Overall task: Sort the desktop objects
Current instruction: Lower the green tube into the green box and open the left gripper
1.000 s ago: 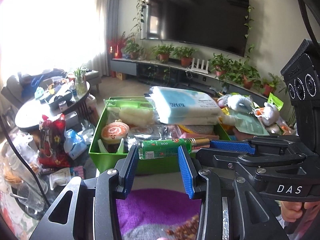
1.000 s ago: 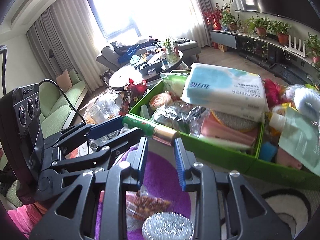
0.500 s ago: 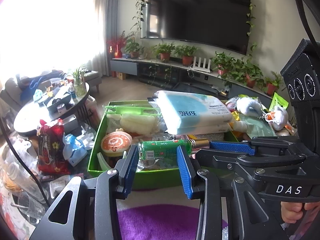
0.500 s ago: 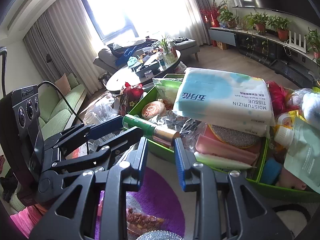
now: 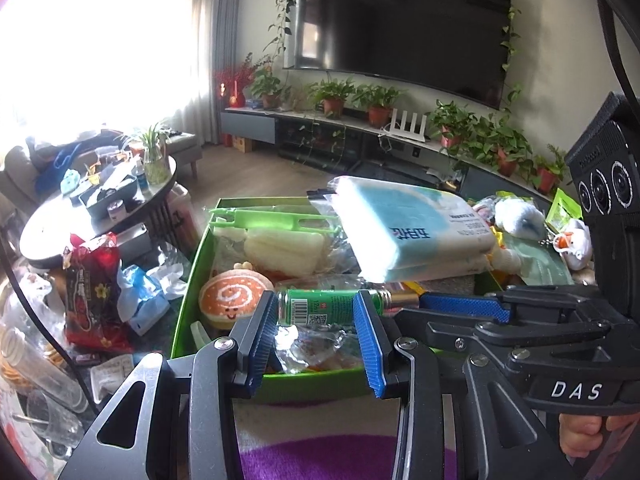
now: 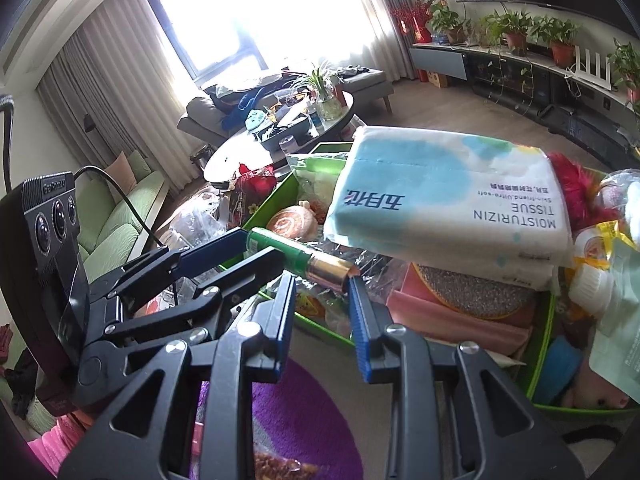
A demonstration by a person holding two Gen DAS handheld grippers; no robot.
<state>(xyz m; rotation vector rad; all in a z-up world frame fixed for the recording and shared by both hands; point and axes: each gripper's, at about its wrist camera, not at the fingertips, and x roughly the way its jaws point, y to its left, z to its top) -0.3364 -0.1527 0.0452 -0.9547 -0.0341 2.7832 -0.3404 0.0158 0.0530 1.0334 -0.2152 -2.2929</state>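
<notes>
A small green bottle (image 5: 320, 307) with a gold cap (image 6: 329, 273) lies level, label and barcode showing, held above the green bin (image 5: 188, 304), whose crowded contents include a tissue pack (image 5: 408, 232) at 1 o'clock.

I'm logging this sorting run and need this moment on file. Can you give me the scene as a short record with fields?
held item: small green bottle with a gold cap, lying level
left gripper: fingers shut on the bottle's green body
right gripper: fingers shut on the gold cap end
position: bottle above the near part of the green bin
bin contents: tissue pack on top, round orange swirl toy, clear wrappers
foreground: purple mat
</notes>
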